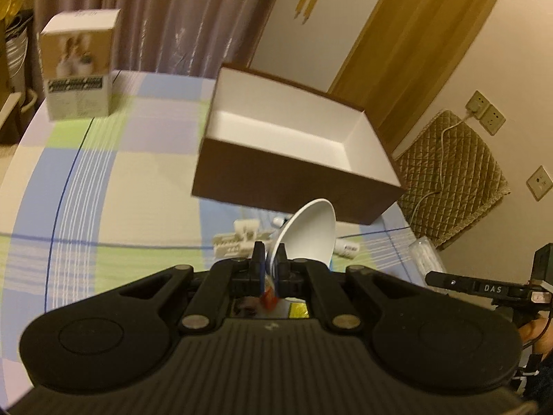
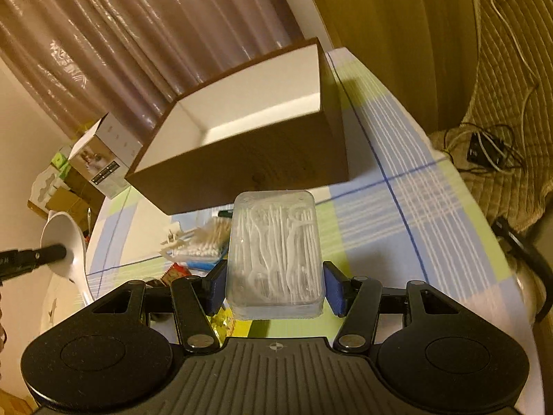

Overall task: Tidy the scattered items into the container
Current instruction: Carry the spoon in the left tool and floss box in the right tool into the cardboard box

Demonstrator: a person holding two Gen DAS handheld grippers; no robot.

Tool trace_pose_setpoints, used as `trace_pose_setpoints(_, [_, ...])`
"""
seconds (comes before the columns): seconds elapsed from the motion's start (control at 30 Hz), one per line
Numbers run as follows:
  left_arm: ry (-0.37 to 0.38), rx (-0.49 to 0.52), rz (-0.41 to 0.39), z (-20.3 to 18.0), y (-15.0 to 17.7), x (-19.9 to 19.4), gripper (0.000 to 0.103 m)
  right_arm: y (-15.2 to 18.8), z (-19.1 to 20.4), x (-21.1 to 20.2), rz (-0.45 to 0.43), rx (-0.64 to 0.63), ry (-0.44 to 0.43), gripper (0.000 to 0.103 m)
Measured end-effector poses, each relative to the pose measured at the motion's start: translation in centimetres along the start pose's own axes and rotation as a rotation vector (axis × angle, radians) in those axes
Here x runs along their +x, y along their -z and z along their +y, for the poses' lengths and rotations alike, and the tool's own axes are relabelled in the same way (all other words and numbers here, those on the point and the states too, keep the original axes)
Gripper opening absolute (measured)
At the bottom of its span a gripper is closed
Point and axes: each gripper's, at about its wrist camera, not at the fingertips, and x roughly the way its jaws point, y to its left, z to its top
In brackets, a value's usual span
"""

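Note:
A brown box (image 1: pixel 293 186) with a white inside stands open on the checked tablecloth; it also shows in the right wrist view (image 2: pixel 249 169). My left gripper (image 1: pixel 271 259) is shut on the rim of a white dish (image 1: pixel 311 231), held above the table in front of the box; the dish shows at the left of the right wrist view (image 2: pixel 64 242). My right gripper (image 2: pixel 274 290) is shut on a clear case of floss picks (image 2: pixel 274 252), lifted in front of the box. A white clip (image 1: pixel 238 238), small tubes (image 1: pixel 345 247) and a pack of cotton swabs (image 2: pixel 204 242) lie on the cloth.
A tall carton with a pet picture (image 1: pixel 77 69) stands at the table's far left corner. A quilted chair with cables (image 2: pixel 501 103) is right of the table. Curtains and a wooden door stand behind. Snack wrappers (image 2: pixel 176 273) lie under the grippers.

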Motion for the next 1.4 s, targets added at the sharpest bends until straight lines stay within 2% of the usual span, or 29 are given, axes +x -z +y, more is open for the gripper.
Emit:
trace_pose_setpoints(0.27, [0.035,0.090,-0.030,-1.8,-5.0,0.9,0.002,-2.8,1.9,-0.3,-0.048,-0.054,-0.010,0.059])
trace_pose_setpoints(0.47, [0.068,0.159,-0.056,-2.9,-9.6,2.0,0.002,-6.2,3.7,0.3,-0.092,-0.089,-0.010,0.059])
trace_pose_setpoints(0.73, [0.092,0.218,-0.084,-4.2,-15.8,5.1,0.002,-11.2,5.9,3.1,-0.139,-0.171,0.008,0.059])
trace_pose_setpoints(0.9, [0.079,0.273,-0.087,-4.9,-19.4,8.2,0.002,-13.9,6.7,5.9,-0.142,-0.185,0.024,0.059])
trace_pose_setpoints(1.17, [0.036,0.271,-0.042,-2.9,-23.7,14.5,0.002,-17.2,6.8,10.9,-0.112,-0.194,0.065,0.059])
trace_pose_setpoints(1.3, [0.021,0.294,0.039,-2.1,-24.0,18.7,0.002,-18.0,6.4,13.8,-0.065,-0.201,0.097,0.059])
trace_pose_setpoints(1.4, [-0.005,0.320,0.114,-1.5,-23.0,21.8,0.002,-17.8,6.0,16.3,-0.001,-0.199,0.126,0.059])
